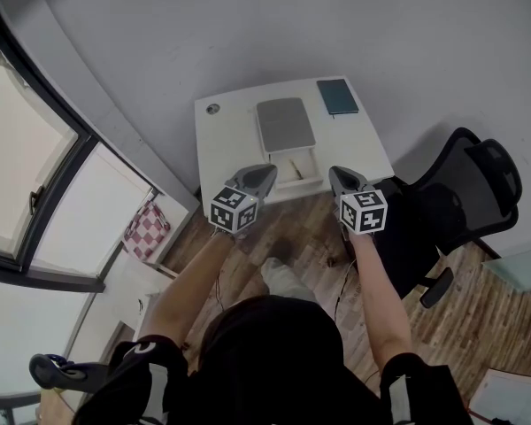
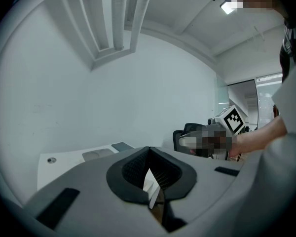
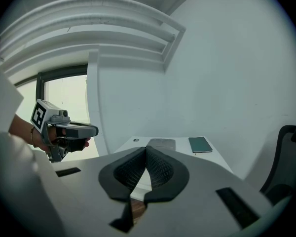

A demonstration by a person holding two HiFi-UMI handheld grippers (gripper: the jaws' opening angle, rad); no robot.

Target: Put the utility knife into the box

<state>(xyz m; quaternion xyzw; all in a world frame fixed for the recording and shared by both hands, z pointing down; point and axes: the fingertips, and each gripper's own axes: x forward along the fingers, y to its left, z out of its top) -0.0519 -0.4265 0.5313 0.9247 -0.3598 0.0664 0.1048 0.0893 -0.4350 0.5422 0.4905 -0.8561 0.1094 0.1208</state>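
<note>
On the small white table (image 1: 226, 140) an open white box (image 1: 297, 168) sits at the near edge, with a grey lid or flat grey case (image 1: 285, 123) just behind it. Something thin and pale lies inside the box, too small to tell what it is; I cannot make out the utility knife. My left gripper (image 1: 267, 173) hovers at the box's left side and my right gripper (image 1: 334, 174) at its right, both above the near table edge. In their own views, the left gripper (image 2: 149, 154) and the right gripper (image 3: 146, 152) each have the pads together with nothing held.
A dark teal notebook (image 1: 337, 96) lies at the table's far right corner and a cable hole (image 1: 213, 109) at its far left. A black mesh office chair (image 1: 460, 193) stands right of the table. Windows run along the left, with a checked cloth (image 1: 143, 228) below them.
</note>
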